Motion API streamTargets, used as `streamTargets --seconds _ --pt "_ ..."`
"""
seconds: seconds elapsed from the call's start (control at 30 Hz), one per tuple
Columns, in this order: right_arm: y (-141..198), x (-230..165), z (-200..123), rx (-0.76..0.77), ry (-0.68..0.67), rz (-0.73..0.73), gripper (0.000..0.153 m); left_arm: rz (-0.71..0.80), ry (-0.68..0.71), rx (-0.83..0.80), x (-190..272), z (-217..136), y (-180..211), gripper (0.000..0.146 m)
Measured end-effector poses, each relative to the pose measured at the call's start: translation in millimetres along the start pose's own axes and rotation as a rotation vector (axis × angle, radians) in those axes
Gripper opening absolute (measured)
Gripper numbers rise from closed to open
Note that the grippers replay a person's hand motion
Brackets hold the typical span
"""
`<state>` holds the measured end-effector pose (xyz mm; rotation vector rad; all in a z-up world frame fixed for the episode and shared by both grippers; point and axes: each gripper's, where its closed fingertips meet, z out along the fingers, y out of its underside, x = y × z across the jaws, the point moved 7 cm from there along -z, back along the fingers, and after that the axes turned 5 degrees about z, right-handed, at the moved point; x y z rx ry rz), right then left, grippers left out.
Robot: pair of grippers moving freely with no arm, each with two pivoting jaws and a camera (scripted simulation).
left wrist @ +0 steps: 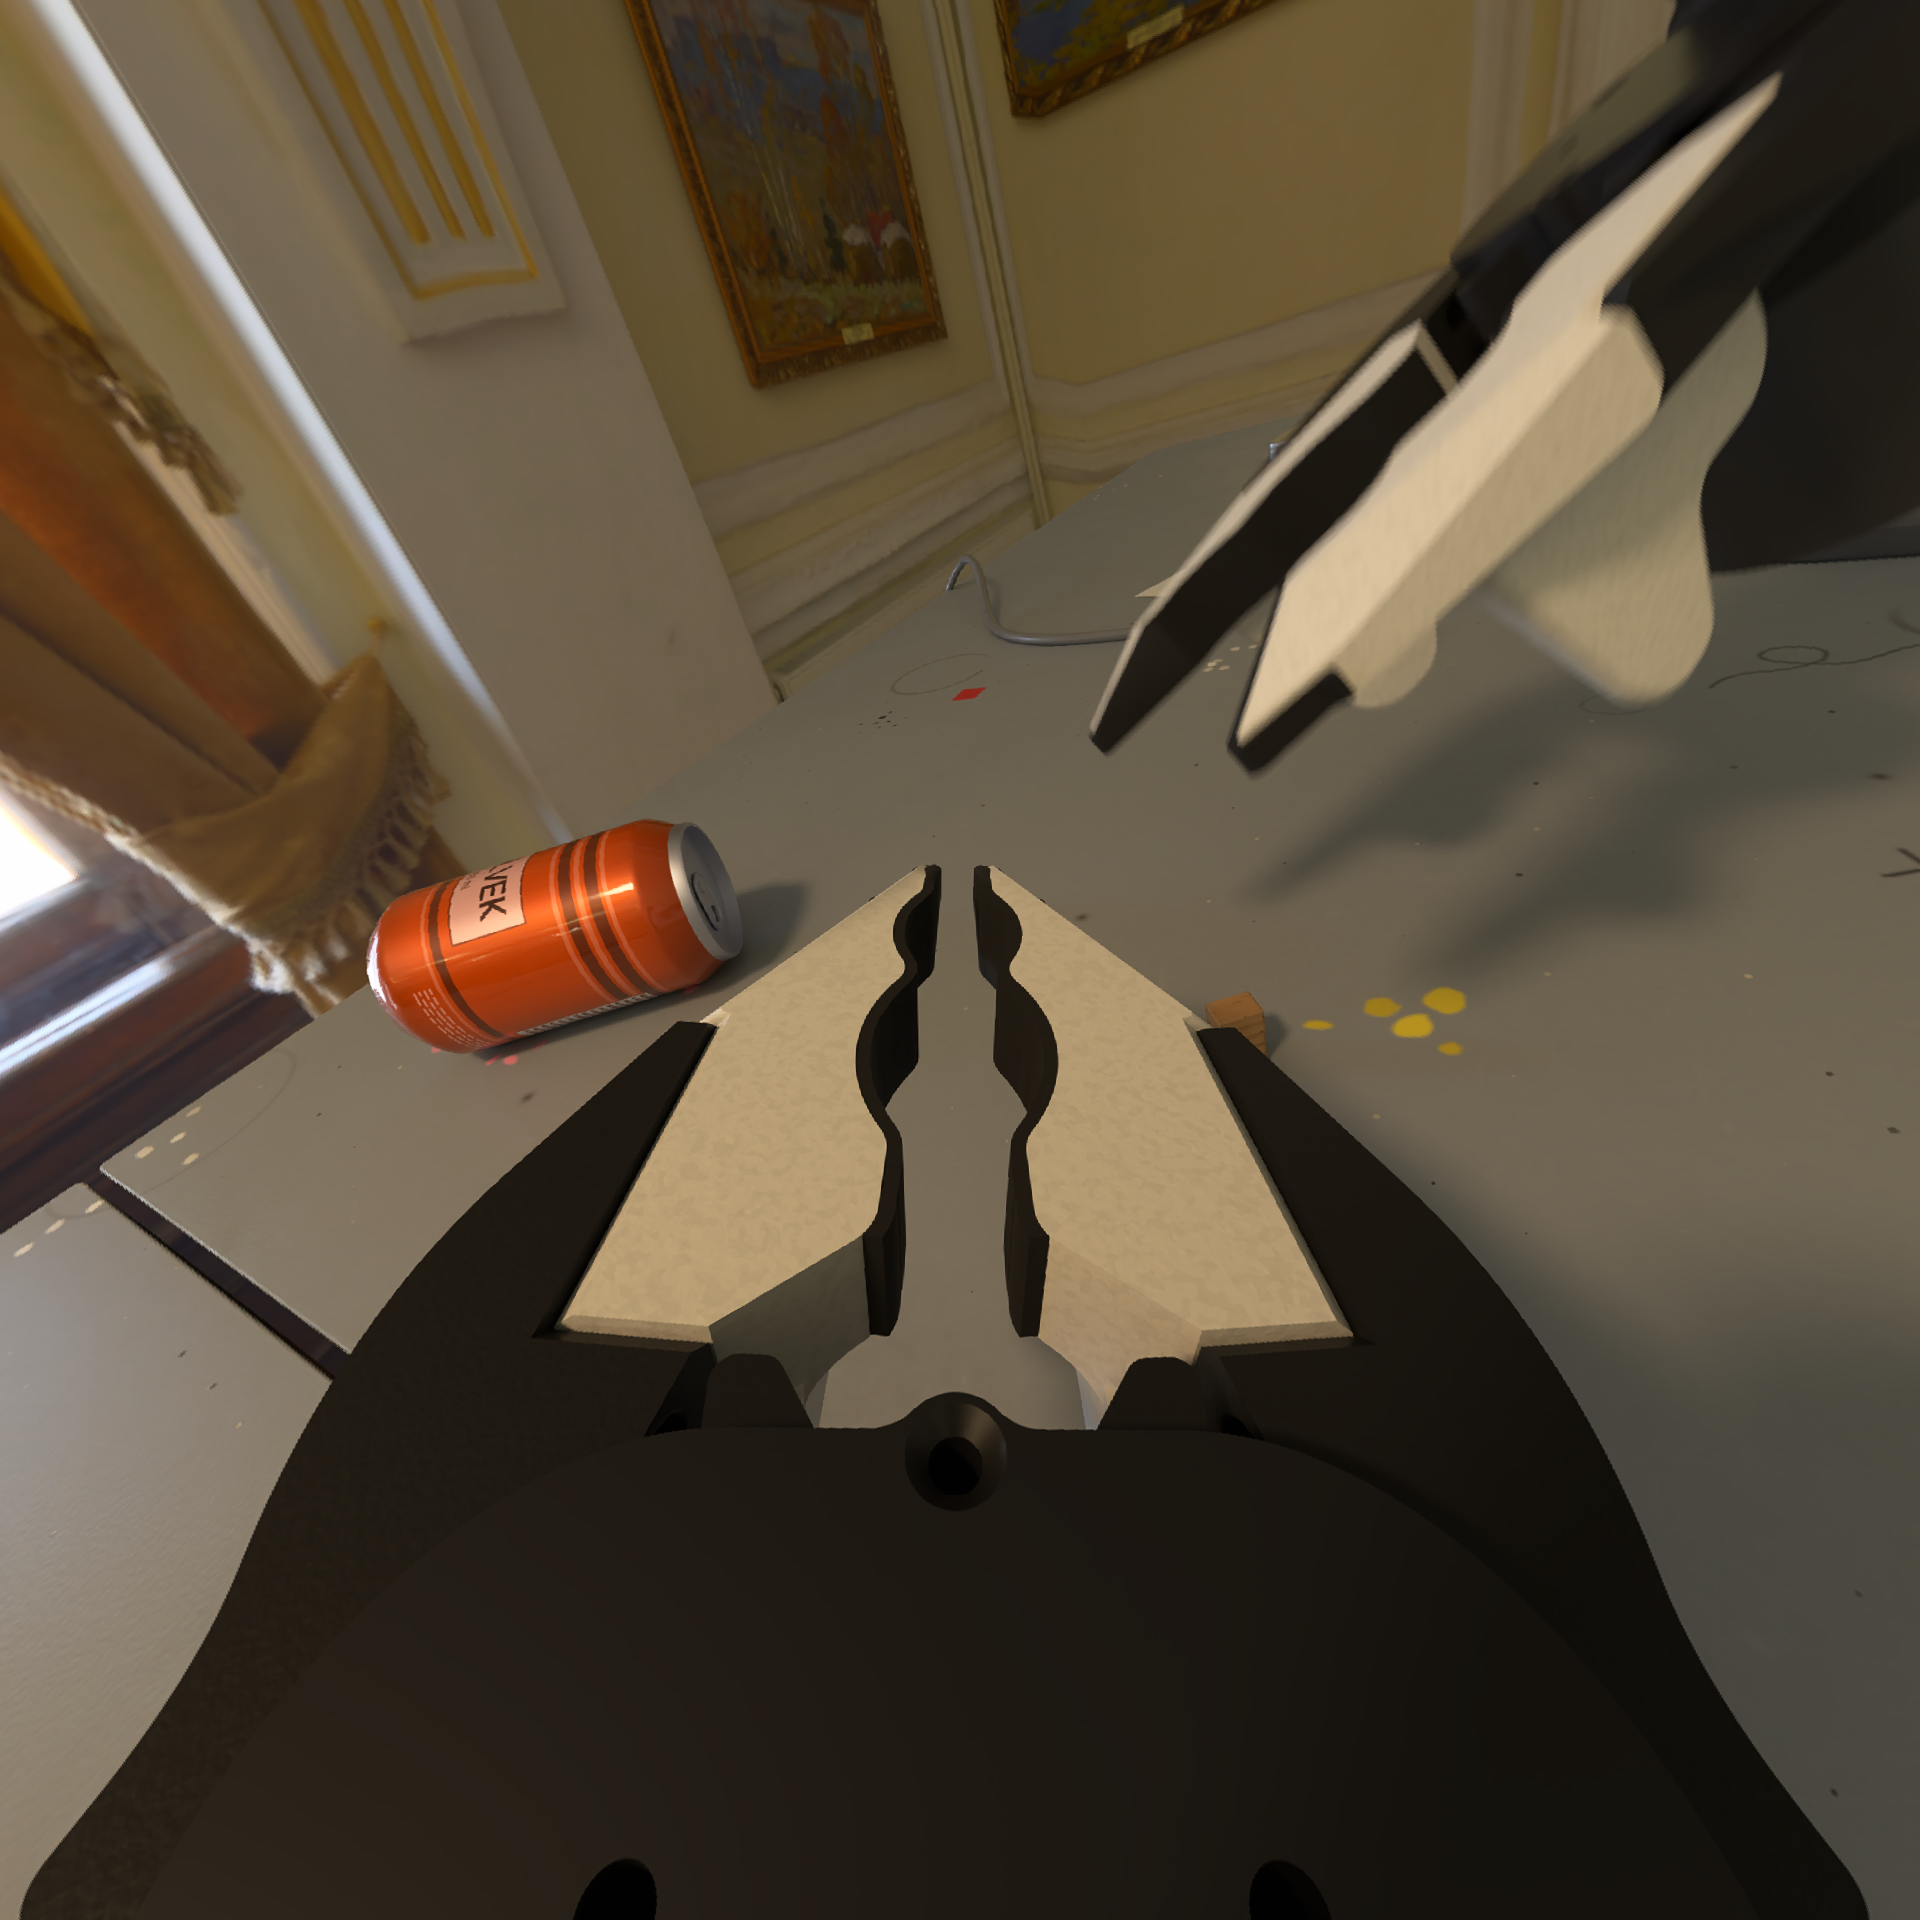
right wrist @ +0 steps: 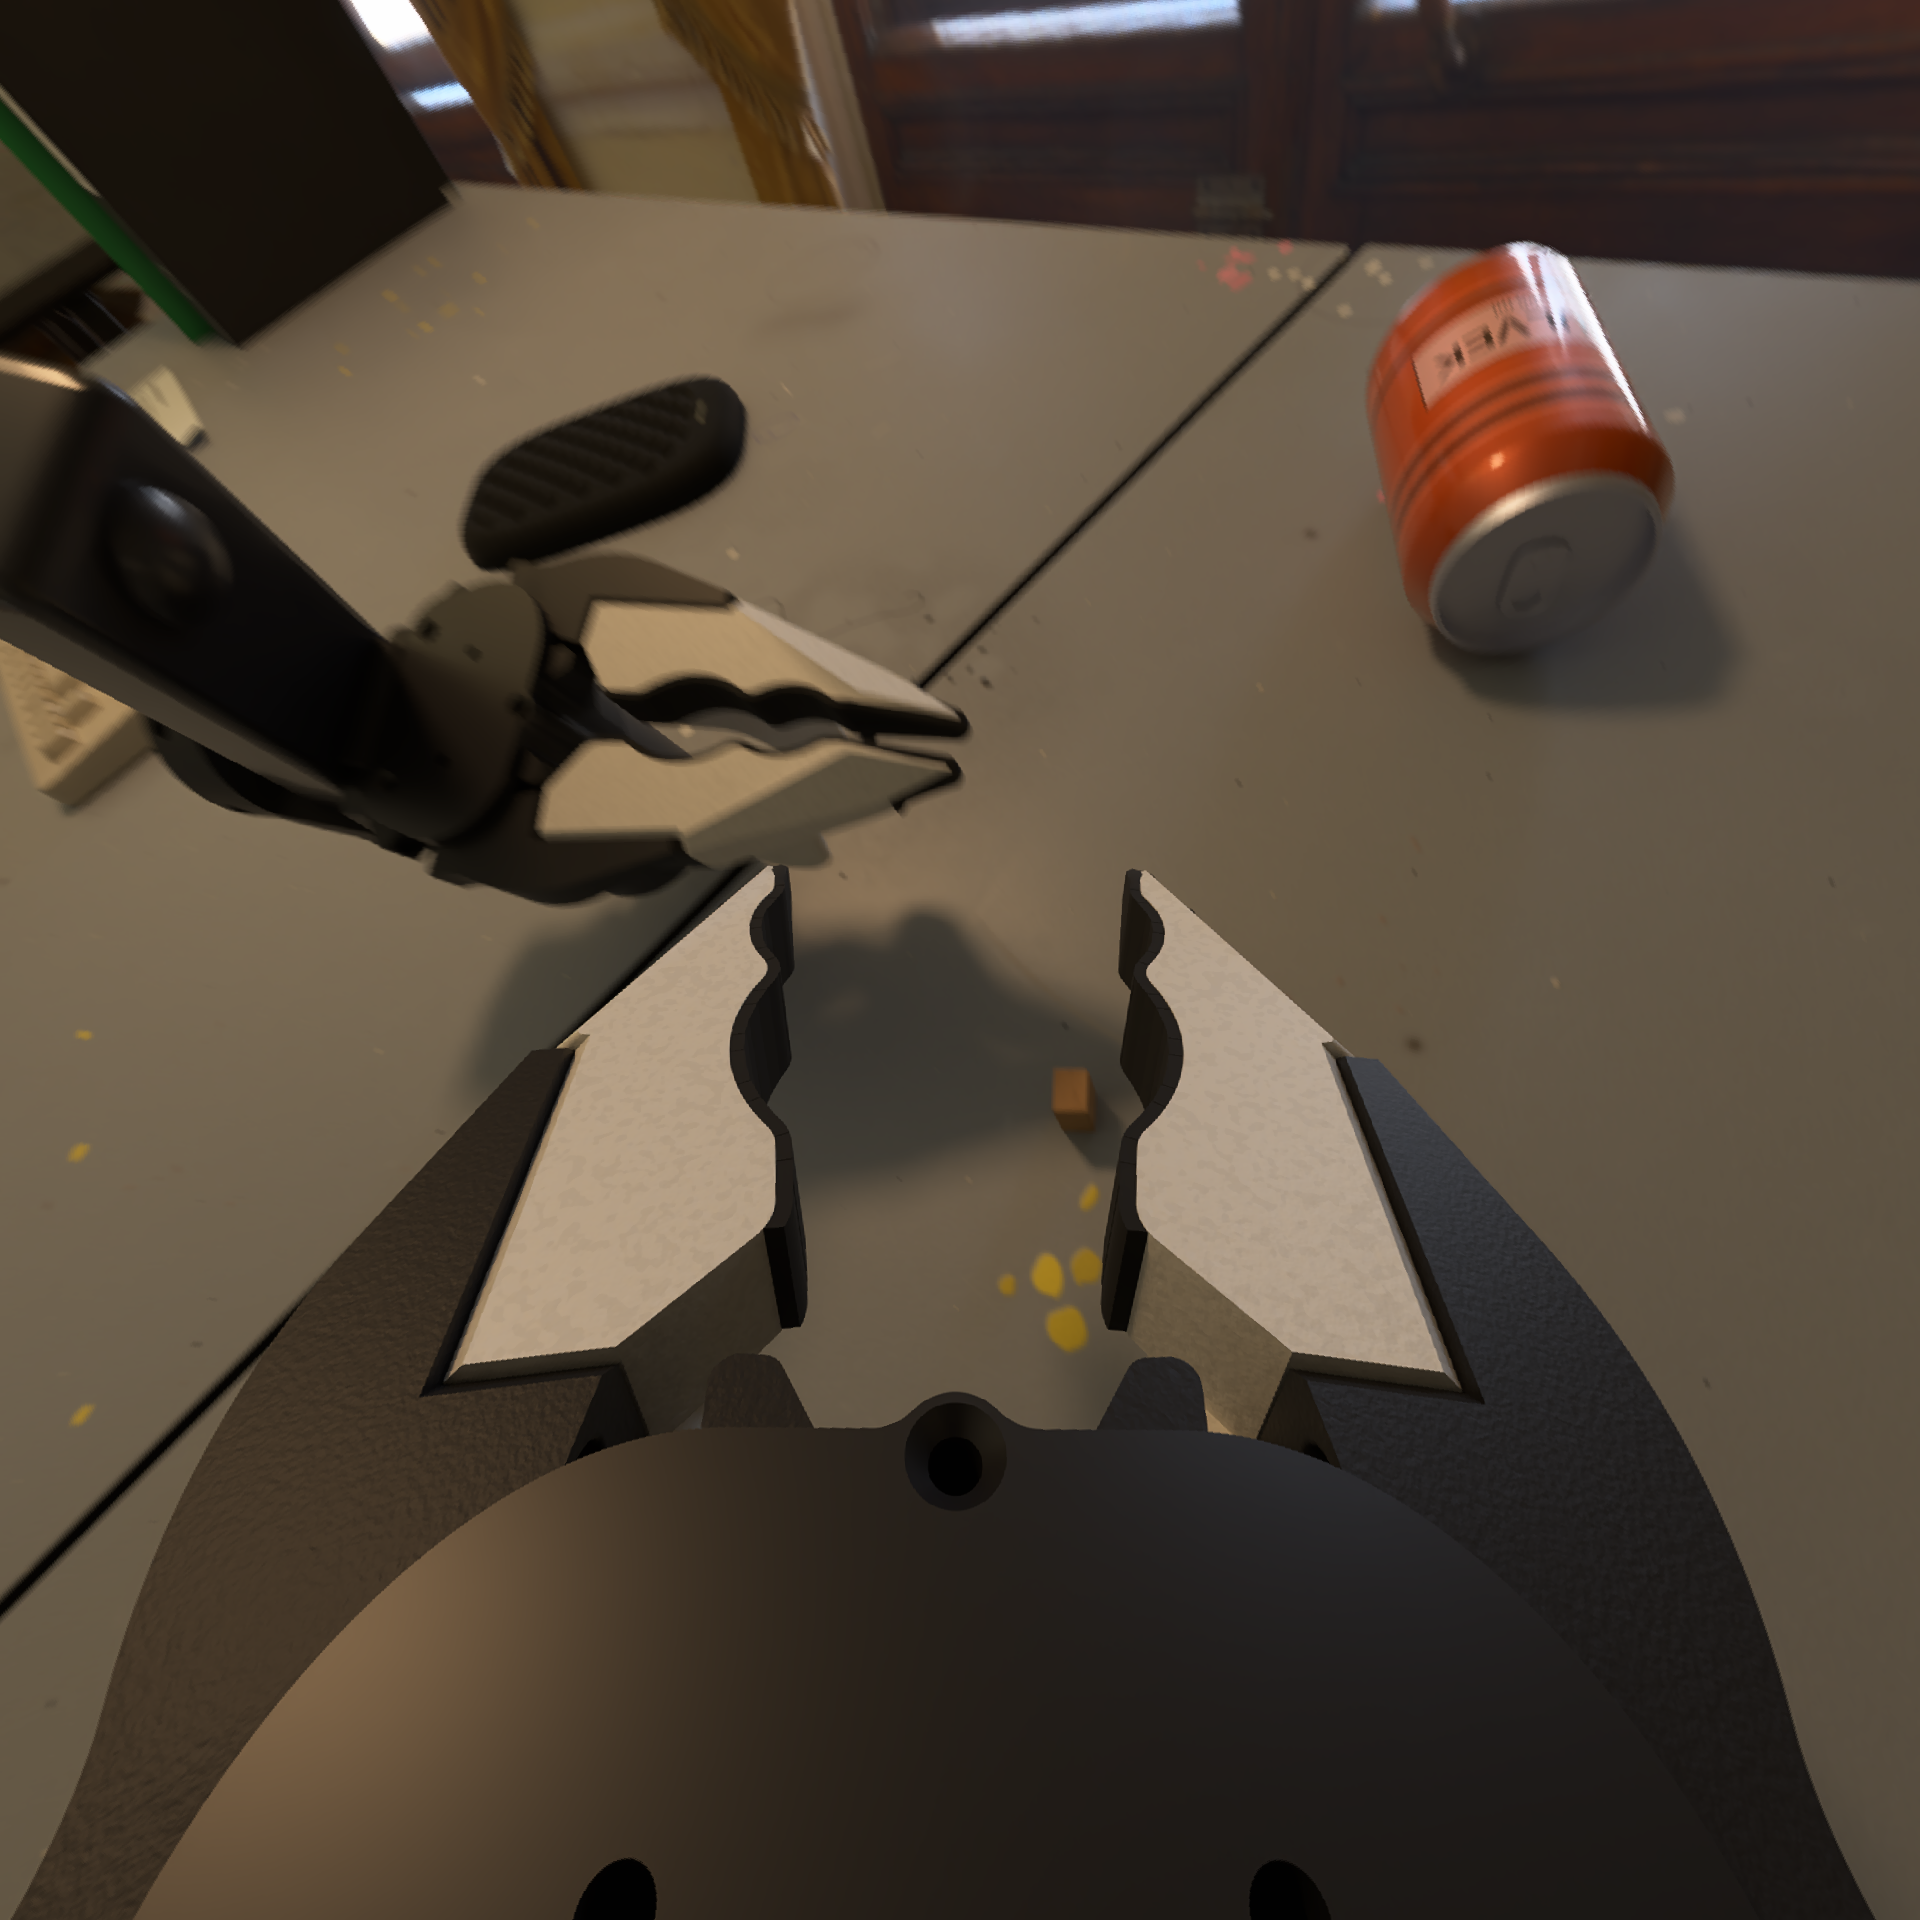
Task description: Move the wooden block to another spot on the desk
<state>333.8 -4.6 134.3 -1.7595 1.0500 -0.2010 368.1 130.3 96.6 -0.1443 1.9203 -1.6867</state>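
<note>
The small wooden block [right wrist: 1072, 1098] lies on the grey desk [right wrist: 1351, 935], seen between my right gripper's open fingers, closer to the right one and well below them. My right gripper [right wrist: 956, 883] is open and empty above it. In the left wrist view the block [left wrist: 1238, 1018] peeks out beside the right finger. My left gripper [left wrist: 956, 878] is shut and empty, hovering over the desk [left wrist: 1558, 1247]. It also shows in the right wrist view [right wrist: 951, 743], left of and beyond the block. The right gripper shows in the left wrist view [left wrist: 1174, 743], open, above the desk.
An orange can [left wrist: 561, 935] lies on its side, also in the right wrist view [right wrist: 1517, 447]. Yellow paint spots [right wrist: 1060, 1288] lie near the block. A black oval object [right wrist: 608, 468], a dark box [right wrist: 208, 156] and a keyboard [right wrist: 62, 727] sit far left. A seam [right wrist: 1122, 488] splits the desk.
</note>
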Motion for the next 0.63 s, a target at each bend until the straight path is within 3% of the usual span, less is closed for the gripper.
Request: streamTargets --seconds 0.23,0.5,0.63 --pt "-26.6 -21.7 5.5 -0.012 -0.034 -0.053 0.071 0.012 0.011 0.009 2.3 0.0 -0.9 0.006" --pt "-27.3 -24.0 16.7 -0.065 -0.029 -0.048 0.073 0.011 0.008 0.018 1.9 -0.4 -1.6 0.006" --pt "-22.7 -11.8 11.1 -0.056 0.043 -0.074 0.073 0.002 -0.017 0.007 -0.9 -1.0 -0.5 0.006"
